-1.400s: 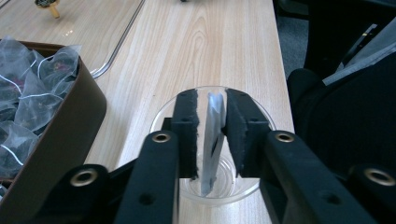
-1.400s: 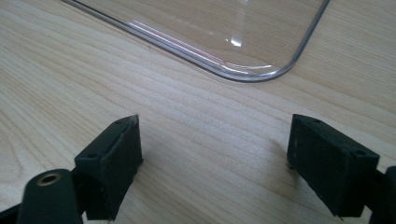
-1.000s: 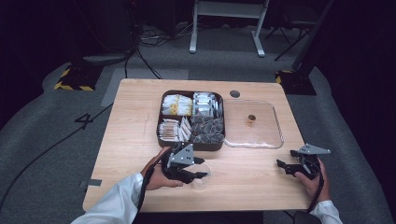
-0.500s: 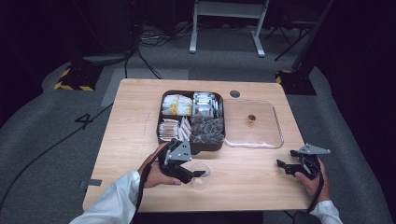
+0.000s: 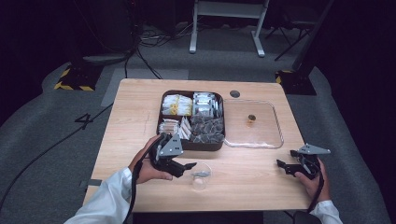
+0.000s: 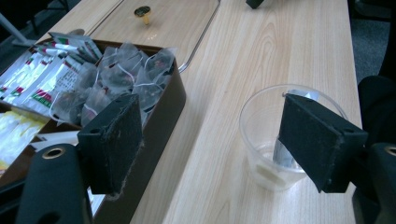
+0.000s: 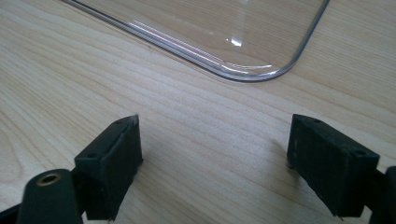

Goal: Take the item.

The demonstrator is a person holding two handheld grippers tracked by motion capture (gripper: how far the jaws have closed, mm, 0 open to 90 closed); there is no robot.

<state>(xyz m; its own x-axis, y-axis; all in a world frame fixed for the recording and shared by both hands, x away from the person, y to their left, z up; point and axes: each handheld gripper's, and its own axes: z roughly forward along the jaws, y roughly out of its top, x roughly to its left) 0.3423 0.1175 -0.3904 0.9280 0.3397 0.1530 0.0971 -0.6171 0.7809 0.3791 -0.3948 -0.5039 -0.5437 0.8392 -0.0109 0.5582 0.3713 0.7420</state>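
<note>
Cup: a clear plastic cup [image 5: 200, 175] stands upright on the wooden table [image 5: 140, 116], just in front of the brown tray's near edge; a tea bag [image 6: 285, 154] lies inside it, seen through the wall in the left gripper view.
Left gripper: the left gripper [image 5: 184, 166] sits just left of the cup, jaws spread wide and holding nothing — in its own view one jaw is in front of the cup, the other in front of the tray's corner.
Tray: the brown tray [image 5: 205, 145] is just behind the cup, divided into compartments; the one nearest the cup holds see-through pyramid tea bags [image 6: 126, 74], the others paper sachets [image 5: 176, 104].
Lid: a clear lid [image 5: 264, 140] with a small knob [image 5: 251, 118] lies flat, touching the tray's right side, behind and to the right of the cup.
Right gripper: the right gripper [image 5: 286, 167] is well to the right of the cup — jaws apart and empty, low over bare wood just in front of the lid's corner.
</note>
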